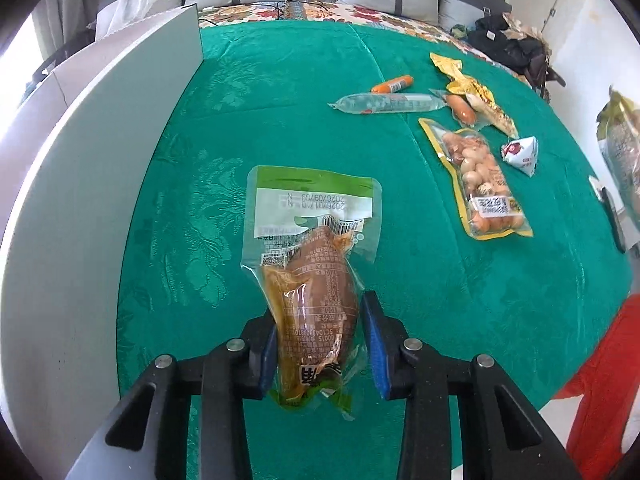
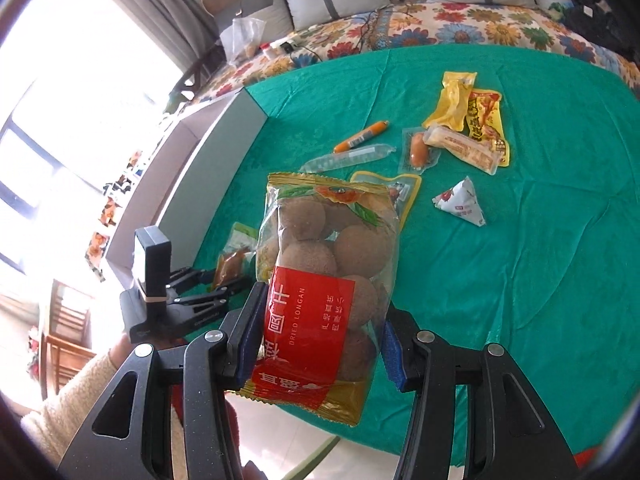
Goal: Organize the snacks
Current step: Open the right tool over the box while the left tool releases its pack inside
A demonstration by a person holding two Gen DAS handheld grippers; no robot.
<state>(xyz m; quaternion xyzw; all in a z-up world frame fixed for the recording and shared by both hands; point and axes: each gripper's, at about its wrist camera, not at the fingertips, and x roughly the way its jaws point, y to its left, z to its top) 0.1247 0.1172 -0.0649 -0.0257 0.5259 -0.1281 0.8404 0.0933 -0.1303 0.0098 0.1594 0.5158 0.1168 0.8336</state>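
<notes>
Left wrist view: left gripper (image 1: 320, 344) is clamped on a vacuum pack (image 1: 310, 280) with a green-and-white top and a brown piece inside. Blue pads (image 1: 374, 354) press its lower half; the pack is lifted over the green tablecloth (image 1: 280, 100), top edge pointing away from the camera. A grey box wall (image 1: 100, 140) stands along the left of the cloth, beside the held pack.

Further out on the cloth, right of centre: orange sausage (image 1: 392, 84), clear long tube snack (image 1: 386, 103) just beside it, yellow-edged pouch of round pieces (image 1: 478, 186), white triangular packet (image 1: 522, 154) near that pouch, and a yellow wrapper pile (image 1: 468, 84) at the far end. All lie flat, apart from both tools.

Right wrist view: right gripper (image 2: 320, 340) is closed on a dried longan bag (image 2: 326, 276), red label facing the camera, round brown fruit visible through the clear upper part. Bag is held upright at the near edge of the cloth, off the surface. It hides part of the yellow-edged pouch behind it.

Left tool shows at the left of this view, low, with its pack (image 2: 232, 258) in the jaws, close to the box wall (image 2: 208, 168). Triangular packet (image 2: 460, 202) lies right of the bag, well apart from it. A floral bedspread (image 2: 460, 28) lies beyond the cloth.
</notes>
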